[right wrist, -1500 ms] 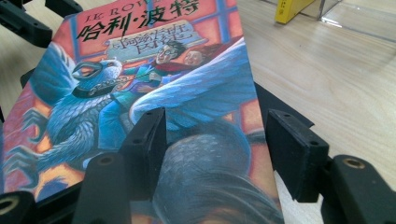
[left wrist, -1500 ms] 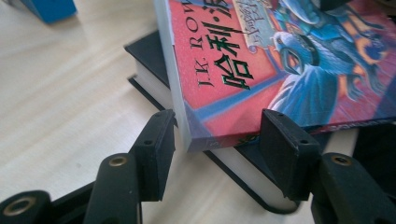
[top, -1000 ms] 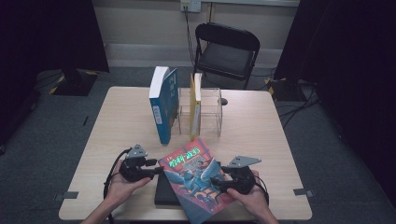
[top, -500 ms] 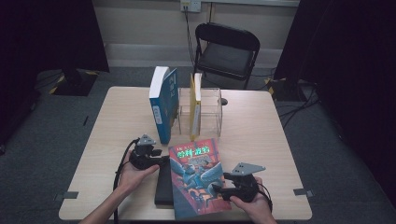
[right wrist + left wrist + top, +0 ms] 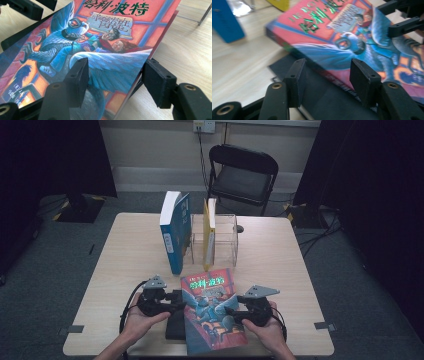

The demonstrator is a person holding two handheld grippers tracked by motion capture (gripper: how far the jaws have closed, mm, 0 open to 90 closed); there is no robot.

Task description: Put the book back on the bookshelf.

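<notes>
High view: right tool [image 5: 231, 312] clamps red book [image 5: 212, 312] on bench [image 5: 125, 250]; left tool [image 5: 176, 301] just opened, jaws clear of it.

We see the table [image 5: 125, 265] with a clear rack [image 5: 225, 237] standing toward its twelve o'clock side, one book [image 5: 209, 232] upright inside the rack and a thicker book [image 5: 175, 232] upright just beside it at its nine o'clock. At the rack's six o'clock, near the table's near edge, a picture-cover book [image 5: 210, 312] lies partly on a dark flat book [image 5: 175, 327], which sticks out at its nine o'clock. The left gripper [image 5: 172, 302] sits at the picture-cover book's nine o'clock, the right gripper [image 5: 232, 314] at its three o'clock, and a chair [image 5: 242, 177] stands behind the table at twelve o'clock.
</notes>
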